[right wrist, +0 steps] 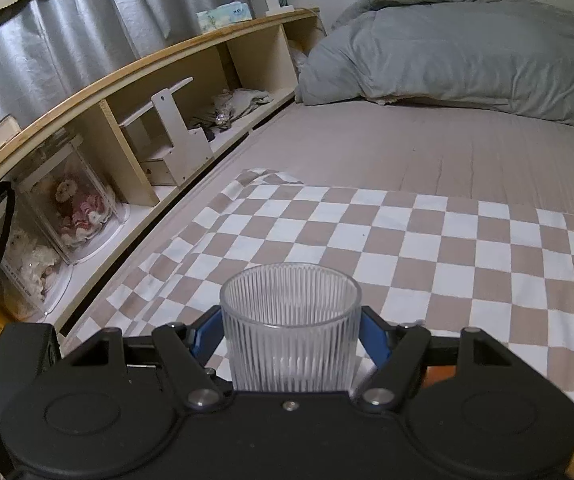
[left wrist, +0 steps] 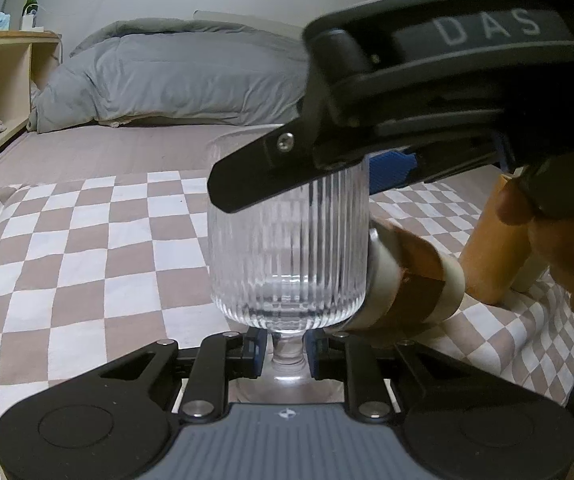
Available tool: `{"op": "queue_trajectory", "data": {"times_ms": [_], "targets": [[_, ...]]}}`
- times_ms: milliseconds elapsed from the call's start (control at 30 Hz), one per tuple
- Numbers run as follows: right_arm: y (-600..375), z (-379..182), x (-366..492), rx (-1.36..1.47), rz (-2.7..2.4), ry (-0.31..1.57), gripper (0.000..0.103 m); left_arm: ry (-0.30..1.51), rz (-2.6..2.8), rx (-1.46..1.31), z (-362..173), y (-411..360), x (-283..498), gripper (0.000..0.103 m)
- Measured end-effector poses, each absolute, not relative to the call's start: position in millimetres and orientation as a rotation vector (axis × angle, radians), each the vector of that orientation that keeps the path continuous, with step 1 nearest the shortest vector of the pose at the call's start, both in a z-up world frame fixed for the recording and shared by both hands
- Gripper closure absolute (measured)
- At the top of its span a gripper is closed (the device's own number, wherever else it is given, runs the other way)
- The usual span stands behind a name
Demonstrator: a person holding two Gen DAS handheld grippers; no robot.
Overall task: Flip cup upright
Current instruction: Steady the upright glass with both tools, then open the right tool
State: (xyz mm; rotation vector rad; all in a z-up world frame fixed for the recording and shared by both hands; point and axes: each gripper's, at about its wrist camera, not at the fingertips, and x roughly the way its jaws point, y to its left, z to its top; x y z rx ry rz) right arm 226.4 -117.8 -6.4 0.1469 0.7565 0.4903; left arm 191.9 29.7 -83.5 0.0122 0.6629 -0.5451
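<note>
Ribbed glass cup (left wrist: 287, 248) upright, mouth up, stem vertical

Checked cloth (right wrist: 447, 248), grey duvet (right wrist: 467, 52), green bottle (left wrist: 31, 6).

Ribbed glass cup (left wrist: 287, 248) upright, left tool (left wrist: 285, 350) clamping stem, right tool (left wrist: 367, 168) gripping bowl
</note>
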Motion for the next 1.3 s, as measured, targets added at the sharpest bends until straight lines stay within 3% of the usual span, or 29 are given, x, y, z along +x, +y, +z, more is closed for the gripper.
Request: {"op": "queue_trajectory", "data": {"times_ms": [933,1000,1067,1100,1300], "targets": [[-76,-5,208,-0.019,0.534,0.647,0.031,0.601,-0.456,0.001,-88,59,187,0.082],[-77,-5,209,-0.016,0.534,0.653,0.030,0.606,-0.457,-0.001,-87,59,186,0.079],[-76,-4,209,-0.016,0.533,0.660,0.030,0.625,-0.462,-0.013,-87,59,186,0.061],[-75,-4,210,-0.019,0.534,0.663,0.030,0.628,-0.459,-0.016,-87,59,185,0.058],[-76,1,208,-0.011,0.538,0.652,0.028,0.630,-0.491,-0.002,-84,54,180,0.055]]}}
